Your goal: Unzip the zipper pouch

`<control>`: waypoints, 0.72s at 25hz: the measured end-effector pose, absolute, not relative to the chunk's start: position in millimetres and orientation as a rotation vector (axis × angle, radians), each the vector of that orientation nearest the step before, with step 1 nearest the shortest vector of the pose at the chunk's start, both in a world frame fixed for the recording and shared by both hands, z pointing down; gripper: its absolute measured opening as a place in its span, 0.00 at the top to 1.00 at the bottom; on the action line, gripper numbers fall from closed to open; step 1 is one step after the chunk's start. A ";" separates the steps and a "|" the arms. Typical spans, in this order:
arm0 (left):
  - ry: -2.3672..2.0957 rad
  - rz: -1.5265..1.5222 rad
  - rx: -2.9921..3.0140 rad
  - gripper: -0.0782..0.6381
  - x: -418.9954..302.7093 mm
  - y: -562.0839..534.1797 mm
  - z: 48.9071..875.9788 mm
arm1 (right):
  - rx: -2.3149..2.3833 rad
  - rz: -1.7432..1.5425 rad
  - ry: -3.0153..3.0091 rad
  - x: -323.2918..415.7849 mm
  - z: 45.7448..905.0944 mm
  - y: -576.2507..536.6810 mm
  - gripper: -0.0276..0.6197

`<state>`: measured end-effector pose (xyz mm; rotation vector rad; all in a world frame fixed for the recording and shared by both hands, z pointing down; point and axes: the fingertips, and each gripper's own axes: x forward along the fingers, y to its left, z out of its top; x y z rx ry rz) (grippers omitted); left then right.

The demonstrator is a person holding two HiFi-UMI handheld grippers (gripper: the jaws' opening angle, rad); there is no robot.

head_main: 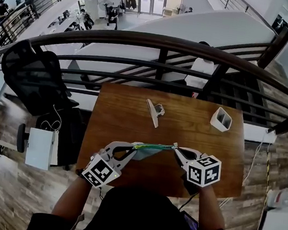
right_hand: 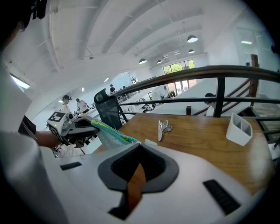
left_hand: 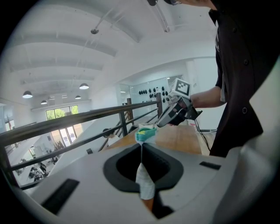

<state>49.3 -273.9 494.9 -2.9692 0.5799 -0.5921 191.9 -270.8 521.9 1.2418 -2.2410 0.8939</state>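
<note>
Stretched taut above the near edge of the desk (head_main: 128, 118): a teal zipper pouch (head_main: 149, 150), with its yellow-green zipper line running along the top. Impossible to tell how far the zipper is drawn.

Over the desk's near left part, pinched by the left hand-held gripper (head_main: 132, 147): jaws pressed together on the pouch's pale fabric end, a strip of it caught between them.

Over the desk's near right part, gripped by the right hand-held gripper (head_main: 176, 148): jaws pressed together on the pouch's other end, at a small pale tab by the zipper.

Lying flat near the desk's middle: a slim metal clip (head_main: 154, 111). Standing upright towards the desk's far right corner, well apart from the clip: a white holder (head_main: 220, 119).

Beyond the desk's far edge: a dark railing (head_main: 163, 42). Off the desk's left side: a black chair (head_main: 34, 75).
</note>
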 end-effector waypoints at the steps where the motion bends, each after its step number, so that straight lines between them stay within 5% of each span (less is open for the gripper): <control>1: 0.578 -0.592 -2.972 0.87 50.1 -274.5 495.4 | 1.247 0.895 -2.236 193.7 522.4 -270.8 0.96; 18: 0.654 -0.559 -3.056 0.86 71.6 -307.8 506.8 | 1.414 0.860 -2.214 215.0 509.8 -289.7 0.96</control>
